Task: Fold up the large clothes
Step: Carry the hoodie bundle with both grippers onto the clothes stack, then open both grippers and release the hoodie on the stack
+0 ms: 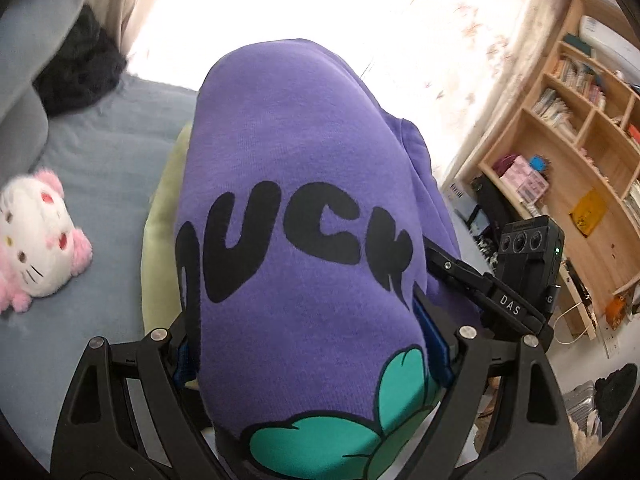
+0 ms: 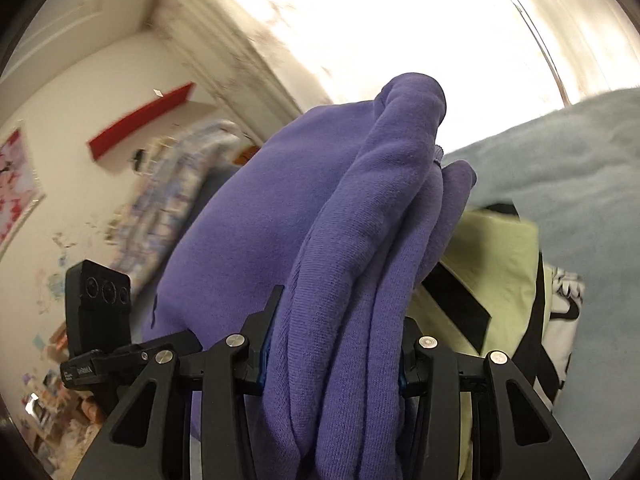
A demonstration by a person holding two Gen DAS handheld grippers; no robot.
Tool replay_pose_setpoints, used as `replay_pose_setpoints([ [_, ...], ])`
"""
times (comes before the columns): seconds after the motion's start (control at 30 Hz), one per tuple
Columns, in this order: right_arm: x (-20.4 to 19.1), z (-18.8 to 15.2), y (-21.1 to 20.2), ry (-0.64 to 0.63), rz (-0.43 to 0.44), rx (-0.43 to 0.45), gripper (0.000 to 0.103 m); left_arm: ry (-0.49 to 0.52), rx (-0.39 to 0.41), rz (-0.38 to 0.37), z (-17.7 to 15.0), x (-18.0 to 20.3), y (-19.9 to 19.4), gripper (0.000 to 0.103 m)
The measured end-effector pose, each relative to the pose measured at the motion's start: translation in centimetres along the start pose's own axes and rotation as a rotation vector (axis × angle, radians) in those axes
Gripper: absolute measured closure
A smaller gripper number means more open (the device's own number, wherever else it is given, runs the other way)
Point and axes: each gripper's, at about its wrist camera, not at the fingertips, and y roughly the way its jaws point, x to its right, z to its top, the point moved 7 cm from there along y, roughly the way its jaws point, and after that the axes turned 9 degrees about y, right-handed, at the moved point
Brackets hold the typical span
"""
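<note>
Clamping the purple sweatshirt [image 1: 296, 168], left gripper [image 1: 308, 344] and right gripper [image 2: 332, 344] both pinch it.

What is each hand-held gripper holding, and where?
Both grip the purple sweatshirt: left hand-held gripper across its printed front, right hand-held gripper on bunched folds.

A home, a lived-in bedroom or living room by the look of it. Grey-blue sofa or bed [image 1: 104, 160] stood under a bright curtained window [image 1: 280, 0]. A white-and-pink plush cat [image 1: 36, 248] lay on it. Wooden bookshelf [image 1: 580, 128] was packed with books and boxes. Red wall shelf [image 2: 140, 120] and a pink picture [image 2: 16, 184] hung on a white wall. Clutter sat on the floor.
</note>
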Motion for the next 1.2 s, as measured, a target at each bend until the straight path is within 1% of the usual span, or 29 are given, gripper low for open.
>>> replay_pose_setpoints([
  [0.03, 1.7, -0.8, 2.0, 0.012, -0.03, -0.025, 0.06, -0.019, -0.041, 0.008, -0.8, -1.4, 2.2, 0.016],
  [0.07, 3.8, -1.4, 3.3, 0.023, -0.047, -0.04, 0.06, -0.018, -0.062, 0.022, -1.2, -2.1, 3.5, 0.012],
  [0.1, 5.3, -1.7, 3.9, 0.031, -0.05, -0.041, 0.059, 0.013, -0.062, 0.048, -1.8, -2.6, 4.7, 0.011],
  [0.17, 7.6, -1.5, 4.5, 0.038, -0.049, -0.042, 0.055, 0.065, -0.02, 0.059, -1.7, -2.5, 5.2, 0.01],
  [0.2, 8.3, -1.3, 4.6, 0.029, -0.067, -0.048, 0.049, 0.072, -0.014, 0.056, -1.7, -2.3, 5.3, 0.01],
  [0.23, 8.8, -1.2, 4.2, 0.014, -0.088, -0.056, 0.039, 0.074, -0.016, 0.053, -1.6, -2.4, 5.3, 0.01],
  [0.3, 9.8, -1.2, 2.6, -0.051, -0.148, -0.06, 0.029, 0.066, -0.033, 0.063, -2.0, -2.3, 4.9, 0.01],
  [0.33, 9.6, -1.0, 1.9, -0.074, -0.161, -0.054, 0.028, 0.062, -0.042, 0.074, -2.2, -2.4, 4.6, 0.01],
  [0.4, 10.1, 0.0, 0.6, -0.11, -0.178, -0.022, 0.028, 0.074, -0.05, 0.101, -3.5, -2.0, 3.1, 0.01],
  [0.43, 10.6, 0.4, -0.2, -0.115, -0.177, -0.007, 0.027, 0.091, -0.04, 0.132, -3.3, -2.1, 2.3, 0.01],
  [0.5, 10.8, 1.2, -2.2, -0.125, -0.164, 0.036, 0.027, 0.149, -0.008, 0.182, -3.9, -0.2, -0.5, 0.01],
  [0.53, 10.9, 1.7, -2.9, -0.133, -0.157, 0.054, 0.028, 0.179, 0.011, 0.201, -3.9, 0.4, -1.4, 0.011],
  [0.57, 10.1, 2.2, -2.2, -0.138, -0.162, 0.064, 0.028, 0.202, 0.03, 0.22, -3.9, 1.1, -2.3, 0.013],
  [0.6, 9.1, 2.9, -0.8, -0.14, -0.168, 0.071, 0.031, 0.22, 0.058, 0.238, -3.4, 1.7, -3.1, 0.014],
  [0.63, 8.9, 3.0, -0.4, -0.142, -0.165, 0.073, 0.037, 0.225, 0.079, 0.246, -3.1, 2.2, -3.6, 0.018],
  [0.67, 8.9, 3.2, 0.7, -0.146, -0.168, 0.066, 0.042, 0.23, 0.111, 0.252, -2.7, 3.0, -4.0, 0.025],
  [0.7, 8.4, 3.2, 1.8, -0.146, -0.174, 0.058, 0.05, 0.23, 0.126, 0.253, -2.3, 3.2, -4.2, 0.029],
  [0.73, 8.6, 3.1, 2.9, -0.146, -0.182, 0.043, 0.059, 0.234, 0.133, 0.258, -2.0, 4.1, -4.1, 0.038],
  [0.77, 8.7, 2.8, 4.4, -0.138, -0.186, 0.021, 0.061, 0.241, 0.133, 0.269, -1.8, 4.7, -4.1, 0.046],
  [0.8, 8.6, 2.4, 6.1, -0.129, -0.196, 0.004, 0.061, 0.254, 0.132, 0.29, -1.5, 5.1, -3.4, 0.049],
  [0.83, 8.0, 1.8, 7.0, -0.127, -0.211, -0.005, 0.061, 0.263, 0.128, 0.311, -1.1, 5.2, -2.6, 0.053],
  [0.9, 7.9, -0.3, 8.8, -0.155, -0.293, -0.021, 0.061, 0.264, 0.093, 0.39, -0.9, 5.0, -0.6, 0.057],
  [0.93, 7.9, -1.1, 9.7, -0.17, -0.337, -0.032, 0.066, 0.263, 0.076, 0.423, -0.8, 4.6, 0.1, 0.057],
  [0.97, 7.1, -2.0, 10.4, -0.182, -0.36, -0.04, 0.067, 0.272, 0.078, 0.448, -0.9, 4.3, 0.8, 0.057],
  [1.0, 8.2, -2.3, 11.1, -0.205, -0.382, -0.044, 0.067, 0.292, 0.076, 0.464, -1.0, 4.4, 1.4, 0.057],
  [1.1, 9.2, -2.7, 12.3, -0.215, -0.387, -0.049, 0.067, 0.302, 0.074, 0.491, -1.1, 4.5, 2.3, 0.055],
  [1.2, 11.3, -2.8, 12.3, -0.188, -0.391, -0.072, 0.067, 0.267, 0.076, 0.494, -1.2, 4.8, 2.0, 0.054],
])
